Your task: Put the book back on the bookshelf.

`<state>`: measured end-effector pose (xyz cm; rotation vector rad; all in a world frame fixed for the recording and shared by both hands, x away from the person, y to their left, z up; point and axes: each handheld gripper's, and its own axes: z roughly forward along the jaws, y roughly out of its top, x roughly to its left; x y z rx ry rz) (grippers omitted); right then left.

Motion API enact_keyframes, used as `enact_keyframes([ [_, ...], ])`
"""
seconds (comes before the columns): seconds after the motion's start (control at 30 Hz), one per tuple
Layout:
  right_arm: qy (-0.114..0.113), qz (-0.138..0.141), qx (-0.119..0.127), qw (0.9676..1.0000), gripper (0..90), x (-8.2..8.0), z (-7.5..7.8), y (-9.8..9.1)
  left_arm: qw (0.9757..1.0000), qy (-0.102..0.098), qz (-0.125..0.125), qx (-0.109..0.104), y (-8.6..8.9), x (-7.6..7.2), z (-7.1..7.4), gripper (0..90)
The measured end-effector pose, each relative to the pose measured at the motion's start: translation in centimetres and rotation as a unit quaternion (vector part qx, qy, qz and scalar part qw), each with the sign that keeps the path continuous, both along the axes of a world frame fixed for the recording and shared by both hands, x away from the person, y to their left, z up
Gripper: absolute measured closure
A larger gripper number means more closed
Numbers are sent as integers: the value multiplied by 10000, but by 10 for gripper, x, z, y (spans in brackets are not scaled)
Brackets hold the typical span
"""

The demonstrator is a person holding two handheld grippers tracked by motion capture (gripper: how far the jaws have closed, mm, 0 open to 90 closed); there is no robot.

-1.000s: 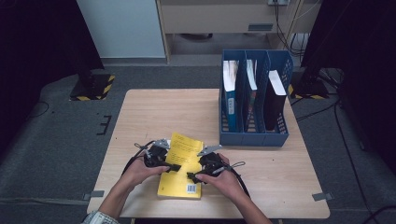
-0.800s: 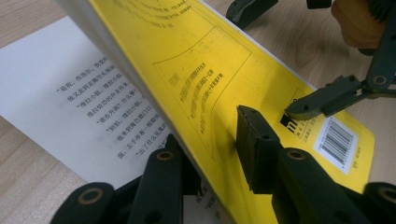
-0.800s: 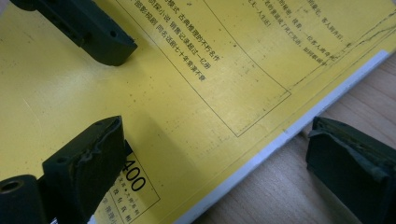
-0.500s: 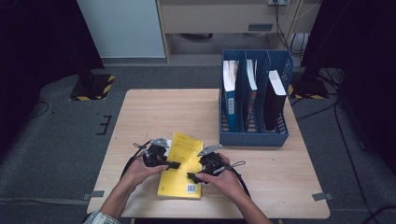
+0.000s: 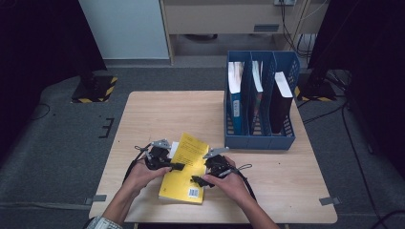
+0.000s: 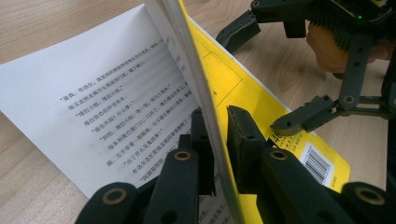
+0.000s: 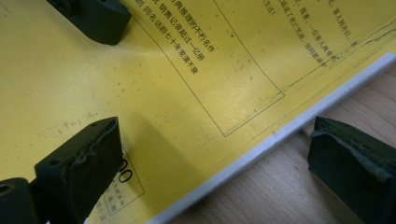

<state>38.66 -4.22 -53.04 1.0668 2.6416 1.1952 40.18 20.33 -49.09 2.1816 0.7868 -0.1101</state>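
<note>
Two black tools (image 5: 177, 166) work one glossy, apparently paperback yellow book (image 5: 184, 176).

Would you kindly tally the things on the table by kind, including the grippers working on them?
Yellow book, lying on the table: 1
Books standing in the rack, one per compartment (first, second, third): 3
Blue file rack: 1
Grippers, left gripper shut on the yellow book's cover, right gripper open over its edge: 2
Total: 7

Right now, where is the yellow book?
In the high view the yellow book lies on the table's near edge, between both grippers, ahead-left of the blue file rack.
</note>
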Motion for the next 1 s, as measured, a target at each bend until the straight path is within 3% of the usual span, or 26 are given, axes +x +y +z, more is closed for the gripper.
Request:
enact_keyframes([
  [0.07,62,-15,69,10000,31,2,0,-2,10000,-10,2,-99,2,0,2,823],
  [0.4,181,101,207,9996,20,9,0,-4,9998,-71,-27,-190,3,-2,8,825],
  [0.57,425,243,372,9981,6,17,1,-4,9995,-85,-108,-297,4,-3,11,832],
  [0.67,473,265,367,9979,22,21,2,-2,9996,-109,-107,-247,6,-3,11,827],
  [0.77,569,166,573,9966,142,26,2,-5,9997,-190,-118,-22,8,-3,10,817],
  [1.0,573,111,572,9967,206,28,4,-6,9996,-202,-138,157,8,-2,6,803],
])
